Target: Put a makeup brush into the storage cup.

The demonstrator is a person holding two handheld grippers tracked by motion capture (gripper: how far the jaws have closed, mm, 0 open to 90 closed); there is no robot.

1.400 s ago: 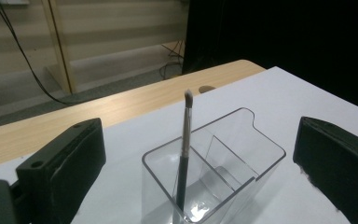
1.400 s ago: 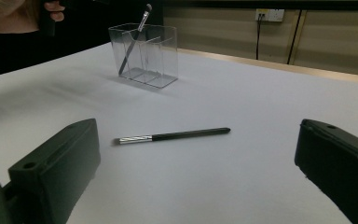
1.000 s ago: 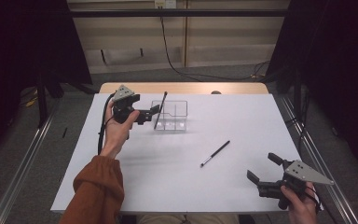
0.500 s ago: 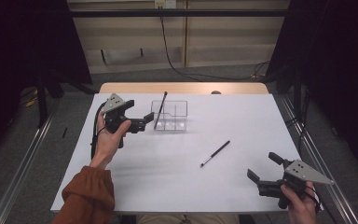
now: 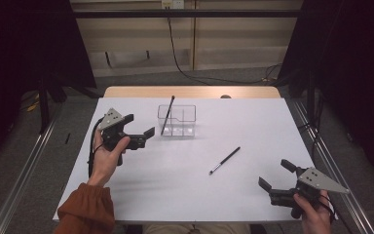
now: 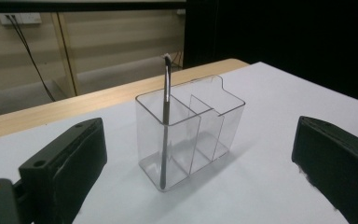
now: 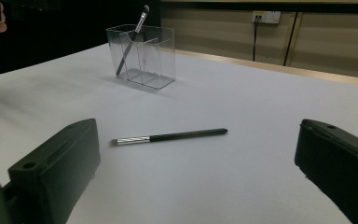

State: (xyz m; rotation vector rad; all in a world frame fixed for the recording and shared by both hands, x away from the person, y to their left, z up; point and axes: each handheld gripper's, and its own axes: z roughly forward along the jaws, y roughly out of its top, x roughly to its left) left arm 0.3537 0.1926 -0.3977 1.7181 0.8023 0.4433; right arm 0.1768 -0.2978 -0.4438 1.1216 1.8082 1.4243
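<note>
High view: the right gripper (image 5: pixel 276 176) sits at the near right of the white table (image 5: pixel 253 126), jaws spread, empty. A slim black brush with a silver ferrule (image 5: pixel 224 160) lies flat just beyond it. Farther left, the left gripper (image 5: pixel 139 134) hovers with jaws apart, empty. Beyond, a clear plastic compartment holder (image 5: pixel 181 121) holds a second dark brush (image 5: pixel 167 114), leaning in its left compartment.
</note>
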